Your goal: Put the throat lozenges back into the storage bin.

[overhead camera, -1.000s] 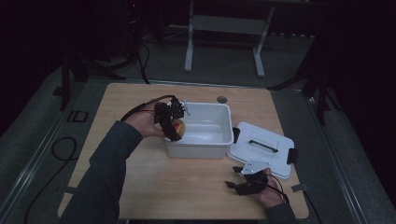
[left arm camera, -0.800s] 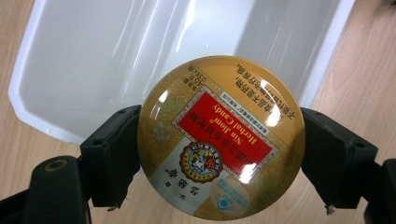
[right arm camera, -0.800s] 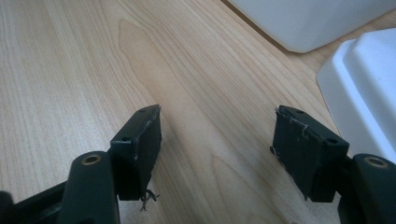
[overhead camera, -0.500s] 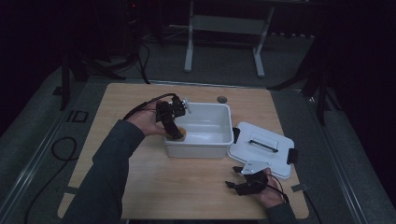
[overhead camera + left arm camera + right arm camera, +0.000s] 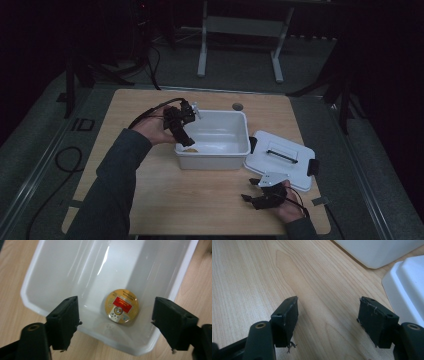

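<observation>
Gold round tin [image 5: 121, 305], red label unreadable, lies in white bin [image 5: 50, 277].

A: What carries everything?
B: A pale wooden tabletop [image 5: 150, 200] in mid-frame; a small dark round spot [image 5: 237, 106] near its upper edge.
A: And directly on it?
B: A white bin [image 5: 235, 156] at centre; a white lid [image 5: 280, 160] touching its right side.
</observation>
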### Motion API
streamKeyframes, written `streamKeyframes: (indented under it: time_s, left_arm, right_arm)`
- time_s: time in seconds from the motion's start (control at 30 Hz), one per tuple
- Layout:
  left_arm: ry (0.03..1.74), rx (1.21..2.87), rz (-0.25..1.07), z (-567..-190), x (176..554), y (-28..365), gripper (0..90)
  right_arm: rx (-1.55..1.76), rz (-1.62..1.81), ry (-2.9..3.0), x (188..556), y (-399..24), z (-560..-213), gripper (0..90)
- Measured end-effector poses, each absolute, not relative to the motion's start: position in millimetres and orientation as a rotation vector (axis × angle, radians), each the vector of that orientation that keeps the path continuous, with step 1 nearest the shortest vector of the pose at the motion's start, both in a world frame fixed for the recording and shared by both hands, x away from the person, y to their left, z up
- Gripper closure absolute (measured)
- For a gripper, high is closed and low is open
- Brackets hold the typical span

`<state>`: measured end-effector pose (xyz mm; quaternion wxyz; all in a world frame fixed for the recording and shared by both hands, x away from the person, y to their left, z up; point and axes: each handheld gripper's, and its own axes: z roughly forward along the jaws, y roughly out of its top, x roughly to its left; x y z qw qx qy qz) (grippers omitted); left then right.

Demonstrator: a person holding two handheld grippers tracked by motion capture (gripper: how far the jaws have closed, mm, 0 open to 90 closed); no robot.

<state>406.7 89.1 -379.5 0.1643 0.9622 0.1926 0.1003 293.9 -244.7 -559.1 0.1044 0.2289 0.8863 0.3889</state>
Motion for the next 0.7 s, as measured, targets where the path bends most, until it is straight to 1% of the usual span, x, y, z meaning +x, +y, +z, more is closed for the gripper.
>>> streamKeyframes:
  time_s: [0.07, 0.3, 0.37, 0.43, 0.7]
  left_arm:
    - [0.545, 2.729, 0.309, -377, 404, 93, 27.4]
    - [0.533, 2.676, 0.358, -370, 391, 105, 33.6]
    - [0.538, 2.672, 0.375, -370, 389, 108, 33.8]
    - [0.558, 2.659, 0.408, -372, 382, 119, 34.6]
    - [0.601, 2.601, 0.419, -380, 371, 140, 35.3]
  right_arm:
    - [0.675, 1.147, 2.613, 294, -245, -559, 31.9]
    - [0.675, 1.147, 2.613, 294, -245, -559, 31.9]
    - [0.675, 1.146, 2.613, 294, -245, -559, 32.0]
    - [0.675, 1.147, 2.613, 294, -245, -559, 31.9]
    - [0.676, 1.146, 2.613, 294, -245, -559, 31.9]
